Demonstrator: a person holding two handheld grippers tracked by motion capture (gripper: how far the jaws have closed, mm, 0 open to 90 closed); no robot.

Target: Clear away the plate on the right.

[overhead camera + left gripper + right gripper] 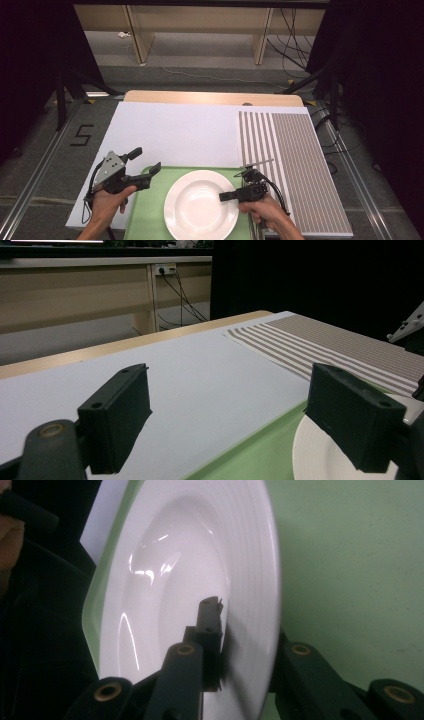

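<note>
Right now my right gripper (pixel 231 196) has its jaws pinched on the rim of the white plate (pixel 200 210) on the green mat (pixel 150 220), my left gripper (pixel 145 167) gaping idle beside it, and I fear that thin, glossy rim slipping if I tilt.

Even overhead light on the tabletop (pixel 170 130), dark curtained surroundings, soft shadows under the jaws, bright glare streaks on the white plate (pixel 150 575), close jaws blurred in both gripper views, slight overall softness.
</note>
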